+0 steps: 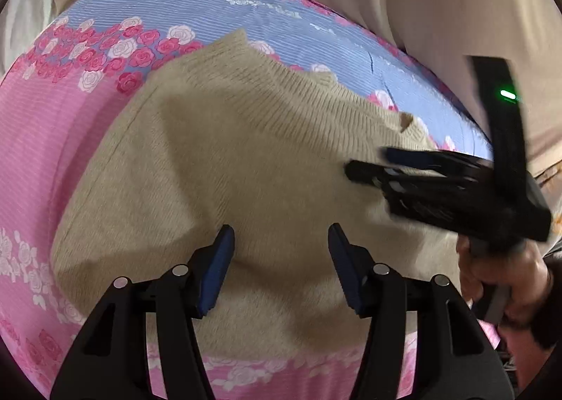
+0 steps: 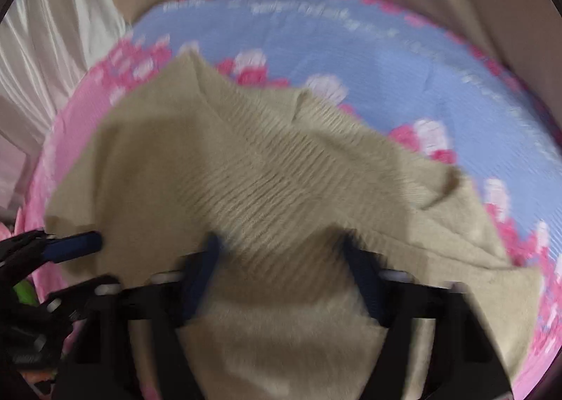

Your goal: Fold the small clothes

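The beige knit sweater (image 1: 246, 168) lies rumpled on the rose-print sheet (image 1: 45, 140), its ribbed hem toward the sheet's blue half. The left gripper (image 1: 281, 249) hovers over the sweater's near part, jaws wide and empty. The right gripper (image 2: 281, 256) is likewise wide, nothing held. Recommended: flatten the sweater, then pinch a single edge cleanly, not bunched layers.

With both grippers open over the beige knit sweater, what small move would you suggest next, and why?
Probably lower the left gripper and pinch the near edge of the beige knit sweater. Its jaws stand open just above the fabric, holding nothing. The right gripper is open too, and the sweater lies rumpled on the floral sheet.
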`<state>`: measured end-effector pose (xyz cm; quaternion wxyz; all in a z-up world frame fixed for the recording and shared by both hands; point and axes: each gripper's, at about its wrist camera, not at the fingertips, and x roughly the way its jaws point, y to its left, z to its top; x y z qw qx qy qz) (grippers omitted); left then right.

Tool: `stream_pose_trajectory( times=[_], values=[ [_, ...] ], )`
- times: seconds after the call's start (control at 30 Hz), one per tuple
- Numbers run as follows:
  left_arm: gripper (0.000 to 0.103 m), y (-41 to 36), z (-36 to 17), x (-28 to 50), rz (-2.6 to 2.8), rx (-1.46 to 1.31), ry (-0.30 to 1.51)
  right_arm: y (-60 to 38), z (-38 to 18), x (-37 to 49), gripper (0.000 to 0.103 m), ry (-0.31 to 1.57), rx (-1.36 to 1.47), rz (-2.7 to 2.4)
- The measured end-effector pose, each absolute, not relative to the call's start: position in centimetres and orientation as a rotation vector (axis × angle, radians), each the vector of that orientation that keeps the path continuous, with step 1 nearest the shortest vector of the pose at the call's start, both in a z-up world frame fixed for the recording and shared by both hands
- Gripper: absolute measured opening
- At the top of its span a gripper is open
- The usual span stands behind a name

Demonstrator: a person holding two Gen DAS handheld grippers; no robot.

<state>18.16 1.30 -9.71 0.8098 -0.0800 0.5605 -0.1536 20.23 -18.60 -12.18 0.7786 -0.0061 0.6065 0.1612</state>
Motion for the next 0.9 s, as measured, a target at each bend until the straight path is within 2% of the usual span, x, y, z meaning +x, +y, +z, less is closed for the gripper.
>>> stream_pose_trajectory(
  times=[0.03, 0.07, 0.17, 0.27, 0.37, 0.4, 0.43, 0.5, 0.73, 0.9],
  values=[
    [0.056, 1.4, -9.6, 18.1, -0.325, -0.166, 1.197, -18.6, -11.6, 20.7, 0.004, 1.3, 0.0, 0.343],
    [0.061, 1.4, -9.6, 18.0, -0.319, -0.163, 1.195, -18.8, -11.0, 21.3, 0.004, 1.28, 0.011, 0.32],
    [0.061, 2.0, -9.9, 18.2, -0.3, -0.175, 1.187, -19.8, -10.2, 23.0, 0.005, 1.233, 0.075, 0.283],
    [0.061, 2.2, -11.2, 19.2, -0.274, -0.186, 1.218, -20.6, -13.2, 23.6, 0.011, 1.341, 0.044, 0.241],
    [0.061, 2.8, -11.0, 19.5, -0.268, -0.198, 1.216, -23.3, -9.8, 21.3, 0.023, 1.235, 0.171, 0.192],
    [0.062, 3.1, -10.7, 19.4, -0.266, -0.211, 1.208, -24.5, -8.6, 20.0, 0.035, 1.194, 0.205, 0.171],
    [0.062, 3.8, -10.3, 19.2, -0.257, -0.231, 1.191, -26.3, -7.3, 18.0, 0.052, 1.149, 0.243, 0.123],
    [0.063, 5.5, -9.8, 18.6, -0.22, -0.265, 1.164, -29.8, -6.2, 14.3, 0.062, 1.116, 0.288, 0.023],
    [0.065, 14.7, -11.0, 14.7, -0.041, -0.576, 1.159, -40.9, -8.8, -2.1, 0.065, 1.23, 0.594, -0.29],
    [0.068, 15.9, -13.1, 13.2, 0.058, -0.709, 1.209, -40.0, -12.0, -5.9, 0.066, 1.192, 0.866, -0.229]
  ],
)
